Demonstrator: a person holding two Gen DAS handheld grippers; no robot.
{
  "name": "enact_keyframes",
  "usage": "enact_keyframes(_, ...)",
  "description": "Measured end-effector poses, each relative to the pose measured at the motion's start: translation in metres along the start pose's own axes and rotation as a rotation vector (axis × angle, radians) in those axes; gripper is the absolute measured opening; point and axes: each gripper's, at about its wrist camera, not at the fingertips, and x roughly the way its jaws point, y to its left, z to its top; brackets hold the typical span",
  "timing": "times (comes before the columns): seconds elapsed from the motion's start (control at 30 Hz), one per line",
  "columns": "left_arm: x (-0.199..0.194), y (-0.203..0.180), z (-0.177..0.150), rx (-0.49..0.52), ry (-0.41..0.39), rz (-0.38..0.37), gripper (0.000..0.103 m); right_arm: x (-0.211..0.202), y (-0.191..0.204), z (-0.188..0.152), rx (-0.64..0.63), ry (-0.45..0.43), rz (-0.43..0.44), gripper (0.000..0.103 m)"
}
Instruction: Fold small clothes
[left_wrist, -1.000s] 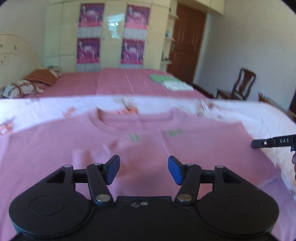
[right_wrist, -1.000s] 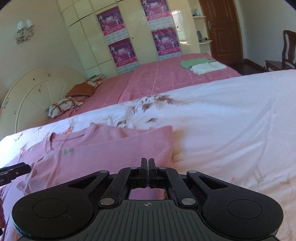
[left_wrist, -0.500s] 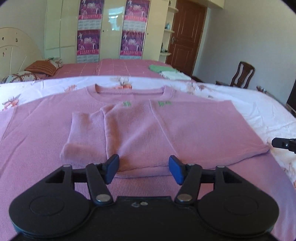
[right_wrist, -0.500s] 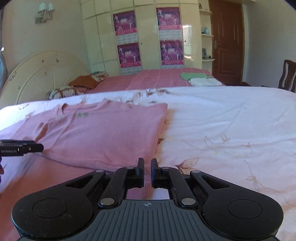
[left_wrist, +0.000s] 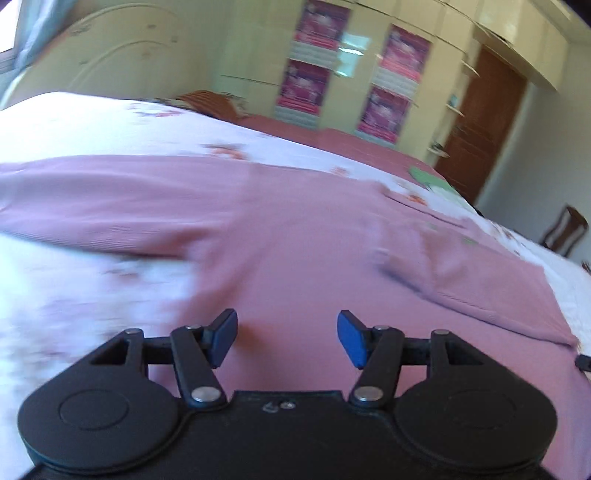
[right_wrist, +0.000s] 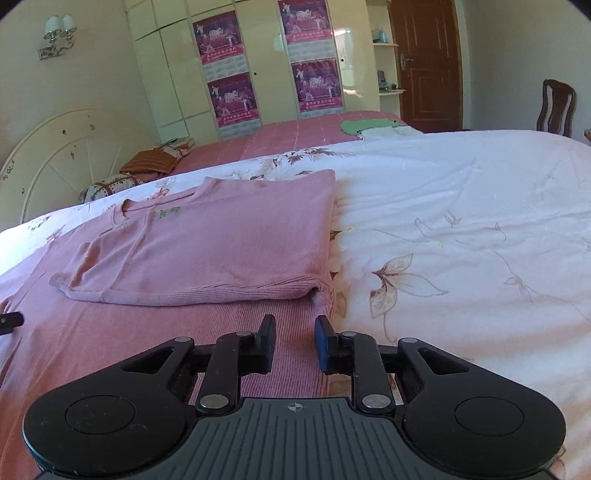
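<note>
A pink knit sweater (right_wrist: 221, 243) lies flat on the white flowered bedspread (right_wrist: 461, 229), its right side and sleeve folded over onto the chest. My right gripper (right_wrist: 294, 341) hovers low over the sweater's lower right part; its jaws are opening, with only flat cloth below them and nothing pinched. In the blurred, tilted left wrist view the sweater (left_wrist: 295, 236) fills the middle, its left sleeve stretched out toward the left. My left gripper (left_wrist: 287, 338) stands open above the cloth near the sweater's left side, holding nothing.
A second bed with a pink cover (right_wrist: 295, 133) stands behind, with folded green and white clothes (right_wrist: 373, 127) on it and pillows (right_wrist: 155, 162) by a cream headboard. A wooden chair (right_wrist: 556, 107) and a brown door (right_wrist: 424, 62) are at the right.
My right gripper went from shut to parted and let go of the folded-over side, which now lies on the chest. The left gripper swung left and rolled, still open.
</note>
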Motion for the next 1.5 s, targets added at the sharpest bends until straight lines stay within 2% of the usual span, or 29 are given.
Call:
enact_keyframes(0.1, -0.022, 0.057, 0.003, -0.05, -0.024, 0.056, 0.059, 0.0, 0.011, -0.003, 0.055, 0.007, -0.021, 0.023)
enact_keyframes(0.27, -0.038, 0.144, 0.022, -0.213, -0.054, 0.117, 0.059, 0.002, 0.043, 0.0, 0.129, -0.003, -0.035, 0.023)
enact_keyframes(0.5, -0.048, 0.234, 0.04, -0.387, -0.108, 0.13, 0.059, 0.017, 0.111, 0.005, 0.233, 0.004, -0.01, 0.023)
enact_keyframes(0.7, -0.051, 0.298, 0.043, -0.54, -0.151, 0.102, 0.059, 0.031, 0.177, 0.009, 0.191, 0.009, 0.032, 0.023)
enact_keyframes(0.83, -0.045, 0.322, 0.049, -0.611, -0.174, 0.076, 0.059, 0.036, 0.206, 0.01, 0.169, 0.008, 0.045, 0.023)
enact_keyframes(1.0, -0.03, 0.34, 0.056, -0.681, -0.21, 0.042, 0.059, 0.043, 0.224, 0.012, 0.16, 0.01, 0.031, 0.023)
enact_keyframes(1.17, -0.02, 0.351, 0.058, -0.775, -0.278, 0.008, 0.059, 0.046, 0.231, 0.015, 0.16, 0.007, 0.014, 0.023)
enact_keyframes(1.33, -0.011, 0.355, 0.064, -0.805, -0.308, 0.001, 0.059, 0.047, 0.233, 0.015, 0.155, 0.005, -0.002, 0.023)
enact_keyframes(1.5, -0.014, 0.36, 0.054, -0.897, -0.398, -0.093, 0.057, 0.047, 0.227, 0.016, 0.166, 0.005, -0.021, 0.023)
